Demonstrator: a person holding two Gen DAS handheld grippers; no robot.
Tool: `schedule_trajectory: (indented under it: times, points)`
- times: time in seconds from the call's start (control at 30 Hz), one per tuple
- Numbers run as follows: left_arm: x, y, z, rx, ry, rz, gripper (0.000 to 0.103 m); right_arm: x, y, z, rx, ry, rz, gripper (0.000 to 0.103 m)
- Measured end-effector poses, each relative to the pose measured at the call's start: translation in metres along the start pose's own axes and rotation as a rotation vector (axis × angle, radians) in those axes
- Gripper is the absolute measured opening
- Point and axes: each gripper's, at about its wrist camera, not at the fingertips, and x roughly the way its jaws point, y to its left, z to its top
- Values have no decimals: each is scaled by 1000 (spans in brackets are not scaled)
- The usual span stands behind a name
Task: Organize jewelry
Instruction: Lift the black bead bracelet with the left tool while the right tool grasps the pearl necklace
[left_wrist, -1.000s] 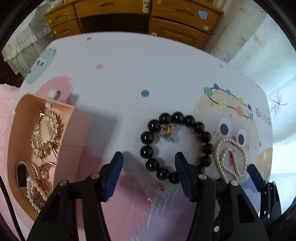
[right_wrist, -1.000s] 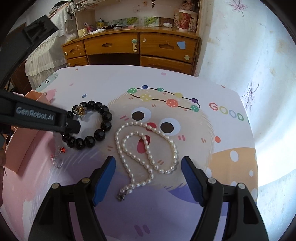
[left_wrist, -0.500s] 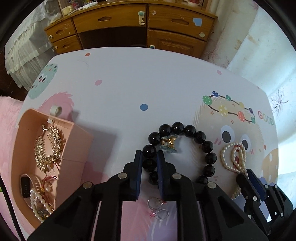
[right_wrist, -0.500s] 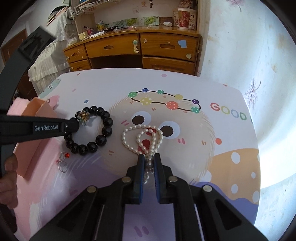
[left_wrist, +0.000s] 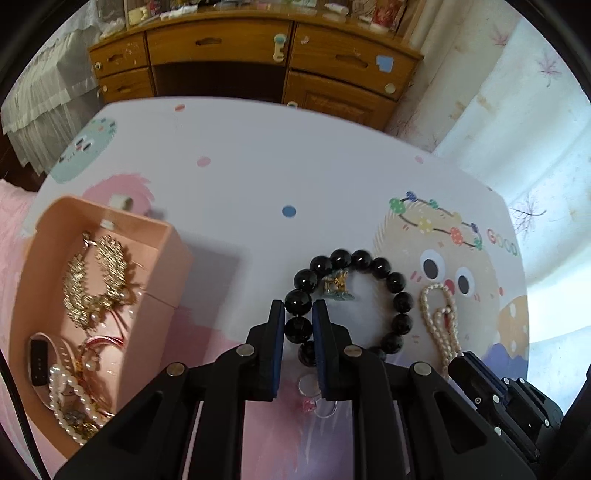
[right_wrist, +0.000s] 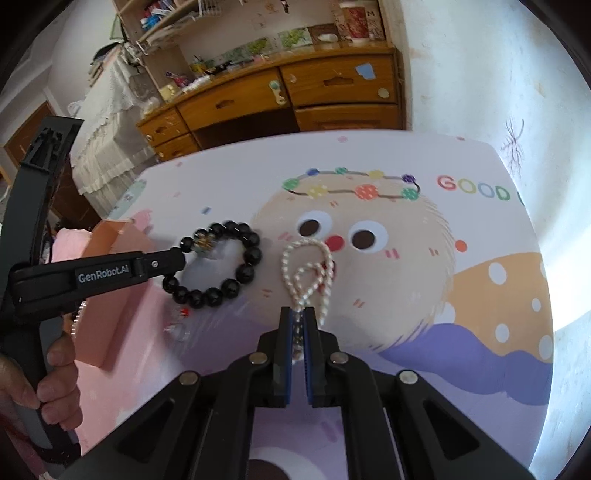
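My left gripper (left_wrist: 298, 314) is shut on the black bead bracelet (left_wrist: 400, 302), which hangs lifted off the table; it also shows in the right wrist view (right_wrist: 245, 273). My right gripper (right_wrist: 298, 319) is shut on the white pearl necklace (right_wrist: 306, 266), drawn up in loops above the table; the necklace also shows in the left wrist view (left_wrist: 439, 317). The open pink jewelry box (left_wrist: 162, 273) sits at the left and holds a gold necklace (left_wrist: 92, 277), pearls and a watch.
A small clear ring with a red stone (left_wrist: 314, 402) lies on the cartoon-print table cover (left_wrist: 258, 166) under the left gripper. A wooden dresser (left_wrist: 258, 62) stands beyond the table's far edge. A wall is at the right.
Both grippers closed from wide open, the left on the black bracelet and the right on the pearl necklace. Both pieces have been raised off the table and the necklace has bunched into loops.
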Motion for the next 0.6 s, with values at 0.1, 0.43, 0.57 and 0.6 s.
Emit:
schedule_trajectory:
  times: [0.1,0.43,0.57,0.6]
  points:
    - [-14,2,1,19,-37,-21,12,-10,7,4,9,-20,21,5]
    - [-77,11,12,86,-152,-139,12,-44,40,22,27,-112,67,5]
    - [-107,19,18,111,-200,-172,12,-57,56,28,21,-148,72,5]
    - [-112,22,20,114,-210,-177,12,-60,61,30,20,-159,74,5]
